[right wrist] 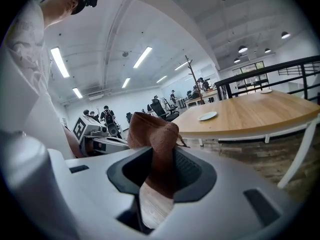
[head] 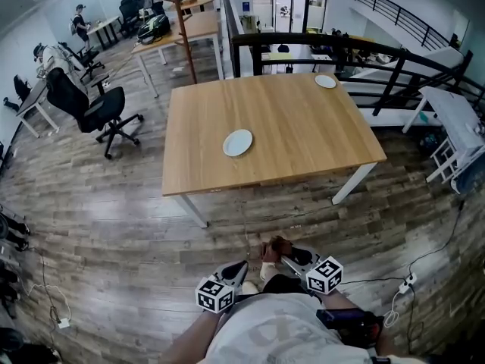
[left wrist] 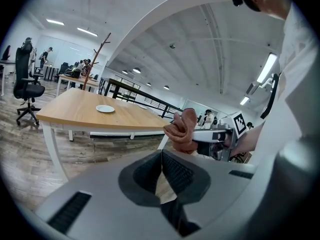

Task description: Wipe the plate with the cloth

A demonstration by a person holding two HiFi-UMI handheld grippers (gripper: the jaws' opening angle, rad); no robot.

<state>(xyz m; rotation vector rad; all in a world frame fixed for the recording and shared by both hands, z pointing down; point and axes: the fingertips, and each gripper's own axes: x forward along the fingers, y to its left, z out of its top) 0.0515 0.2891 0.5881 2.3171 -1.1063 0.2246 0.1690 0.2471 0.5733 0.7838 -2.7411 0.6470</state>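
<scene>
Right gripper [right wrist: 160, 160] clamped on a brown cloth [right wrist: 151, 134], left gripper [left wrist: 161, 170] pressed together on nothing, white plate [head: 237, 142] on wooden tabletop [head: 295, 116], well apart from both.

A round white plate [head: 237, 142] lies flat on the wooden table [head: 303, 127], a little left of its middle, while the rust-brown cloth [right wrist: 152, 134] (bunched into a crumpled wad) stands pinched between the jaws of the right gripper [right wrist: 159, 156], well apart from the plate.
</scene>
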